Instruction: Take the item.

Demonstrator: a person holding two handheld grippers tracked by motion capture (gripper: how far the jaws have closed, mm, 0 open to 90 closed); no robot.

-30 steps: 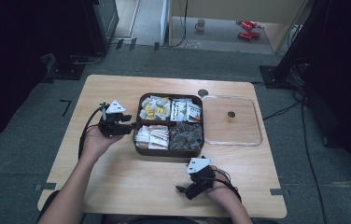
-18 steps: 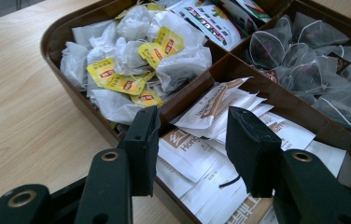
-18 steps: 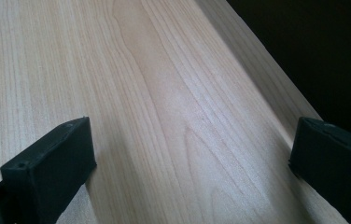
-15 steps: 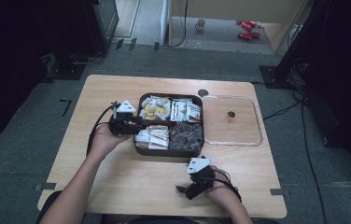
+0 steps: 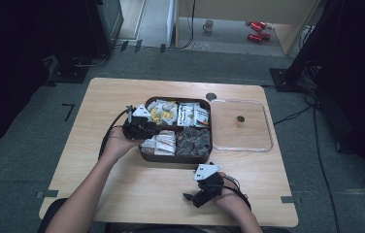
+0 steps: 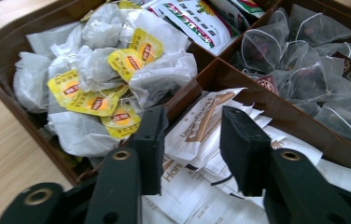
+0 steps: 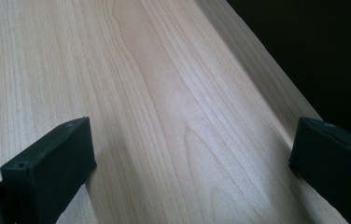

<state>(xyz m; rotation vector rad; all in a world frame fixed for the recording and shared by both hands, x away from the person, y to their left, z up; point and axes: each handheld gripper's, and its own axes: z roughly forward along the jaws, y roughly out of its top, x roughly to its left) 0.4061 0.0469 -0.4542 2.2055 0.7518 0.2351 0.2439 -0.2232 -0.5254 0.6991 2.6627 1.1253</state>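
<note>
White paper sachets [image 6: 201, 135] with brown print lie stacked in the near-left compartment of the brown tray [image 5: 144, 156]. Left gripper [image 6: 190, 140] hangs tilted over them, jaws parted and just narrowing, pads not pressing. Right gripper [image 5: 192, 196] rests on the table [image 7: 164, 93], jaws wide, empty.

Left gripper [image 5: 147, 130] has moved right, from table beside box [image 5: 144, 156] to over box's near-left compartment w/ white sachets [image 6: 201, 140]. Person's left arm [image 5: 91, 187] now stretches further in toward box. Jaws have just been closing, narrower than before; the sachets lie under and between the tips, but can't tell if pads touch any.
</note>
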